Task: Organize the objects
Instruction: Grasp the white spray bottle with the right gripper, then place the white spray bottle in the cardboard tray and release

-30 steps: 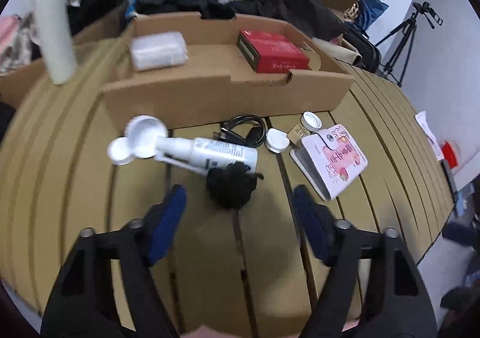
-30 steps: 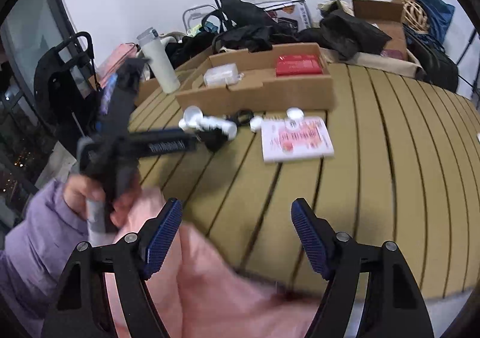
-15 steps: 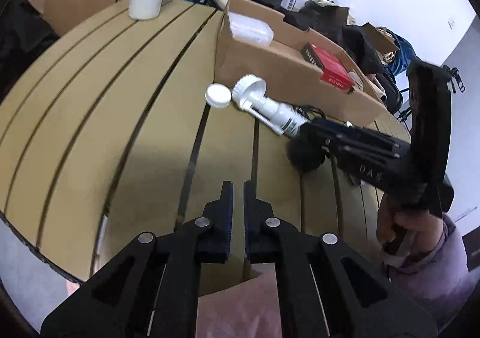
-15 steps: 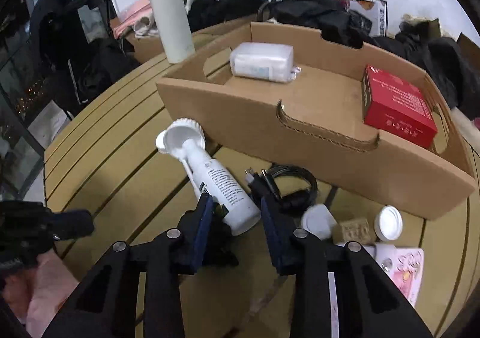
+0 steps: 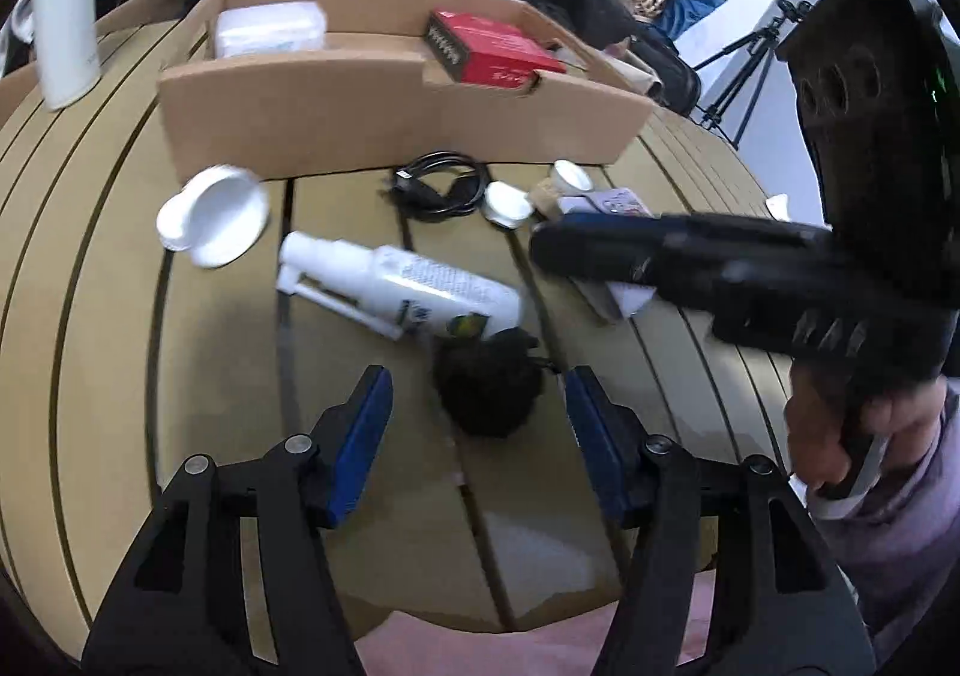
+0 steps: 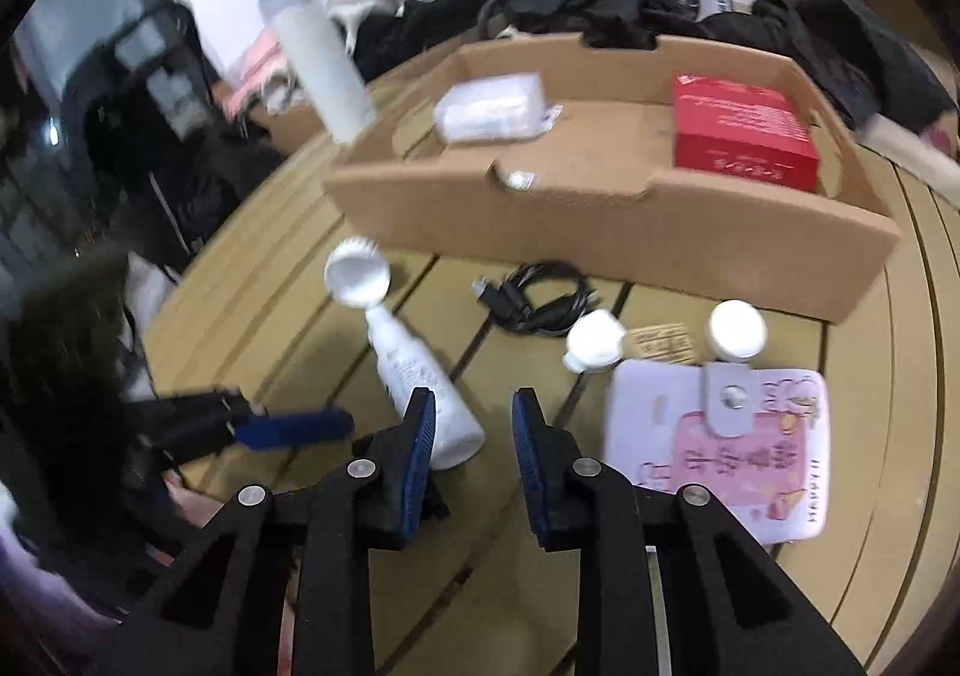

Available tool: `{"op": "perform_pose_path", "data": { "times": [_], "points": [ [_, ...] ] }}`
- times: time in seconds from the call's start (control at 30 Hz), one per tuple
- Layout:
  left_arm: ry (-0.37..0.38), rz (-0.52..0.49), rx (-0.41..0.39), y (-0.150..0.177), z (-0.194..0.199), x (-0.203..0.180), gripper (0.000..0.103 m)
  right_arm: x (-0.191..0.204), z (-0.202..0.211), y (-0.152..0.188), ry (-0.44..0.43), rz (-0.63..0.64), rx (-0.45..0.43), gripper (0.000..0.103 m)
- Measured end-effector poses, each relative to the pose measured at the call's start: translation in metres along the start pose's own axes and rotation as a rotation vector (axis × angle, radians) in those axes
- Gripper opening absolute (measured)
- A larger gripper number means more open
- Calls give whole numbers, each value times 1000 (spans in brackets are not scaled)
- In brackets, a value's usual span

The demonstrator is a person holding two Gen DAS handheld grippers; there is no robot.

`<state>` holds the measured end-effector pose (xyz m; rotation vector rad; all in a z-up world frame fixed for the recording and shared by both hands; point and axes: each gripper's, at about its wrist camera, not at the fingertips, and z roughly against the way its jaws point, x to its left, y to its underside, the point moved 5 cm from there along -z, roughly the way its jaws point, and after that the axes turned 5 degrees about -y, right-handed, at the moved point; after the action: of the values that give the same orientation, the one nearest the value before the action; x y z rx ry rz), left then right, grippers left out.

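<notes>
A cardboard tray (image 5: 384,117) on the slatted table holds a white packet (image 5: 270,27) and a red box (image 5: 489,48). In front of it lie a white spray bottle (image 5: 408,289), a black fuzzy ball (image 5: 486,394), a black cable (image 5: 441,184), white caps and a pink booklet (image 6: 726,436). My left gripper (image 5: 477,436) is open, its fingers either side of the black ball, just short of it. My right gripper (image 6: 471,442) is partly open and empty, above the bottle's base (image 6: 444,424); it crosses the left wrist view (image 5: 690,256).
A white flask (image 5: 63,21) stands at the table's left edge. White caps (image 6: 735,331) and a small brown block (image 6: 660,343) lie by the booklet. Bags, clothes and a tripod (image 5: 744,69) surround the table. Pink cloth (image 5: 540,640) is at the near edge.
My left gripper opened from shut and swung toward the black ball. My right gripper stayed partly open and drew back and right over the bottle's base.
</notes>
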<state>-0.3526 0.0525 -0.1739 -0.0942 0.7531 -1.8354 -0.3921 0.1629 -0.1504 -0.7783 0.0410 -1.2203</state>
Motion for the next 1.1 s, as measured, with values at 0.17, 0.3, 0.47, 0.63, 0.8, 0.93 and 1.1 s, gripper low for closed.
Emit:
{"op": "perform_pose_path", "data": {
  "times": [0.17,0.3,0.47,0.63,0.8,0.93,1.1],
  "points": [
    [-31,7,14,2,-11,-3,31,-5,14,-2,7,-21,-37,29],
    [-65,57,-11,6,0,10,30,-1,3,6,55,10,7,30],
    [-96,198,-113,16,61,47,30,18,-25,4,86,119,62,39],
    [-200,262,-142,23,95,76,30,36,-60,4,112,210,99,58],
    [-207,257,-162,29,116,60,30,45,-51,20,177,227,84,30],
    [-183,223,-191,34,132,26,30,50,1,49,224,249,37,30],
    [-139,203,-162,46,125,-1,30,22,73,98,276,98,12,30]
  ]
}}
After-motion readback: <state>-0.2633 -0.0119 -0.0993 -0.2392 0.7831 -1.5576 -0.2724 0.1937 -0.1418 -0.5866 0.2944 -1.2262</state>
